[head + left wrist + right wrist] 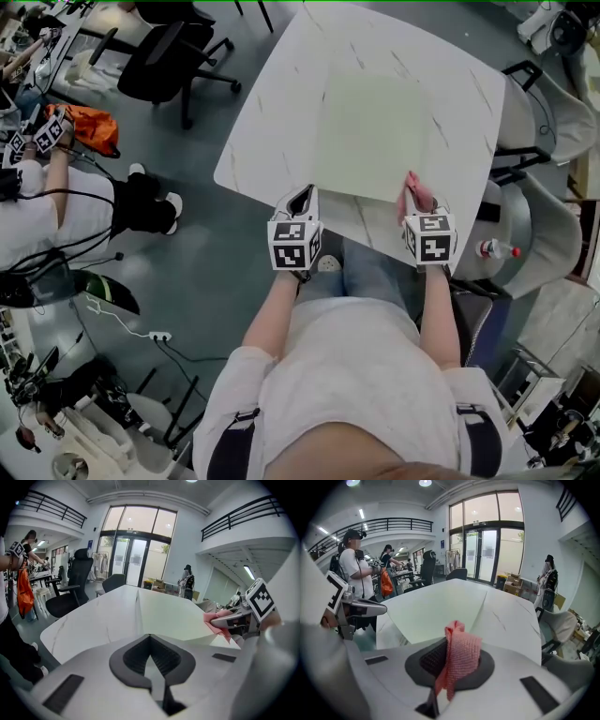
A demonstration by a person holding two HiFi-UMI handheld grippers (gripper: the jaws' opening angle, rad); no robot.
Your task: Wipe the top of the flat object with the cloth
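— Pink knitted cloth [463,658]: where is it?
— Clamped in the right hand-held gripper [452,643], bunched above the jaws and draped over them.
— And the left hand-held gripper [149,637]?
— Jaws pressed together with nothing between them, at the near edge of the white marbled tabletop [272,112].
— The flat object?
— A pale green flat sheet [370,136] lies on the tabletop. The cloth is at its near right edge, and the left hand-held gripper is by its near left corner.
— Containers?
— A clear bottle with a red cap [497,249] lies right of the tabletop; I cannot tell its contents.
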